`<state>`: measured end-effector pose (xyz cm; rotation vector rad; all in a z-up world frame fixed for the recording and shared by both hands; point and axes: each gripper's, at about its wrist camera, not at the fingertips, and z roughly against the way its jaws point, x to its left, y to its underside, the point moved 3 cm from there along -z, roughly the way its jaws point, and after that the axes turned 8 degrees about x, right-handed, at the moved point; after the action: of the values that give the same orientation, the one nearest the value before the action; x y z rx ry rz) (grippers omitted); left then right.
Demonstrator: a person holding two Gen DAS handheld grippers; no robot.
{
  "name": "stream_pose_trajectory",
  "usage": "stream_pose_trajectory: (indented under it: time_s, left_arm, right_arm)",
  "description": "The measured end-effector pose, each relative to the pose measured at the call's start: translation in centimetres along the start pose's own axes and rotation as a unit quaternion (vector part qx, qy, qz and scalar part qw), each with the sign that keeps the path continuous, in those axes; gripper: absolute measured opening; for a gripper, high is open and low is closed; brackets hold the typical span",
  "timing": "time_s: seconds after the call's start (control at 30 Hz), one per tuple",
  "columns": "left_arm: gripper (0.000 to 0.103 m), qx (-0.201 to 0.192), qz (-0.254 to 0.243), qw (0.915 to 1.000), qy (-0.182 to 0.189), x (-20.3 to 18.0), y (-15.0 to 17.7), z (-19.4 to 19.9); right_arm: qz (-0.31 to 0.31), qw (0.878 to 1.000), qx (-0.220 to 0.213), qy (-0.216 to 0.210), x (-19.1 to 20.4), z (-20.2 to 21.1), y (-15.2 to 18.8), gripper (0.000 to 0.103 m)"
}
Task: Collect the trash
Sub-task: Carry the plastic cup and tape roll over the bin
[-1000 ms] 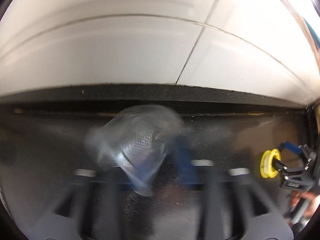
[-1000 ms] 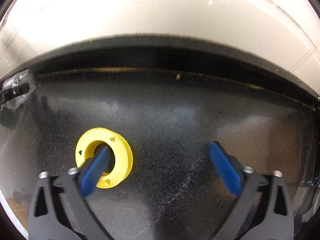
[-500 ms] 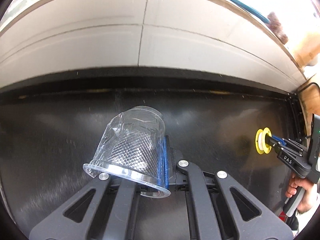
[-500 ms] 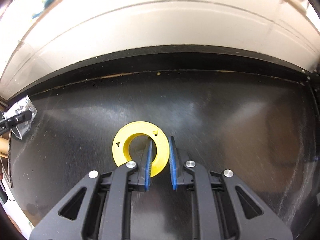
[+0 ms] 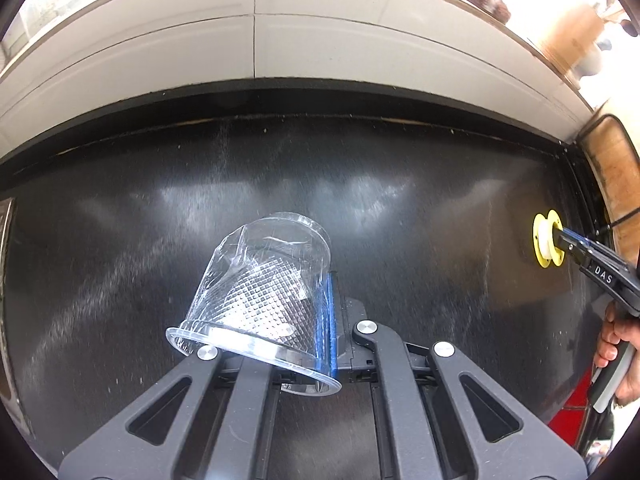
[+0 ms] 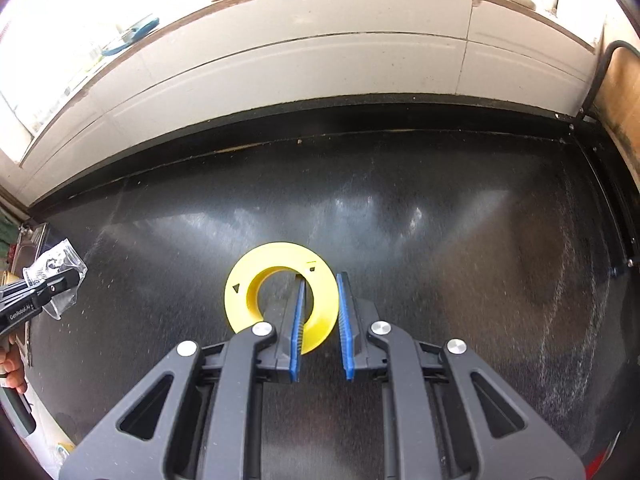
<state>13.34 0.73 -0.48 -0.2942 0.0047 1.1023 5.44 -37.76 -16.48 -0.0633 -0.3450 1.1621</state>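
Clear plastic cup (image 5: 264, 292), crumpled, is sitting tilted in the left gripper (image 5: 324, 320), rim toward the camera, held above the black counter (image 5: 400, 220); fingers are clamping its wall. Yellow spool (image 6: 280, 296) is hanging in the right gripper (image 6: 322, 324), one blue pad (image 6: 298, 320) passing through its hole, the other outside the ring, squeezing the rim. From the left wrist the spool shows far right, well apart from the cup, white tiles (image 5: 320, 40) lining the wall behind
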Motion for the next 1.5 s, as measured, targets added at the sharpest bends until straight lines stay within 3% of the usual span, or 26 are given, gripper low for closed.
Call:
stream_pose_trajectory:
  time_s: [0.37,0.6,0.8,0.9,1.1,1.2,1.3,1.33,1.4,1.5]
  left_arm:
    - [0.001,-0.014,0.039,0.9991,-0.007,0.4,5.5,2.4]
    - [0.001,-0.019,0.093,0.9954,-0.015,2.5,9.6,3.8]
    - [0.001,-0.039,0.185,0.9815,-0.029,6.5,15.2,6.5]
    - [0.001,-0.059,0.256,0.9641,-0.04,9.5,20.0,8.5]
    - [0.001,-0.079,0.376,0.9211,-0.063,13.9,30.5,11.3]
    - [0.001,-0.088,0.434,0.8936,-0.074,15.5,36.4,12.5]
    - [0.001,-0.095,0.491,0.8617,-0.084,16.6,42.6,13.4]
    - [0.001,-0.098,0.506,0.8528,-0.085,17.0,44.2,13.7]
    - [0.001,-0.102,0.534,0.8353,-0.085,17.3,47.2,13.9]
    - [0.001,-0.107,0.573,0.8084,-0.085,17.8,51.7,13.8]
  right_arm:
    - [0.044,0.999,0.012,-0.008,2.5,0.8,3.3,0.016]
    - [0.097,0.995,0.026,-0.021,5.6,-0.1,3.9,0.016]
    - [0.168,0.984,0.052,-0.036,10.7,-1.8,3.8,0.016]
    - [0.212,0.974,0.065,-0.046,14.6,-2.4,4.2,0.016]
    - [0.361,0.925,0.072,-0.098,28.7,-1.4,8.5,0.016]
    - [0.44,0.885,0.076,-0.134,36.2,0.1,13.3,0.016]
    - [0.52,0.834,0.084,-0.166,42.6,1.9,19.4,0.016]
    - [0.555,0.808,0.085,-0.179,44.9,2.8,22.5,0.016]
    - [0.597,0.772,0.094,-0.198,47.7,4.1,26.9,0.016]
    - [0.646,0.726,0.107,-0.21,50.7,5.4,33.0,0.016]
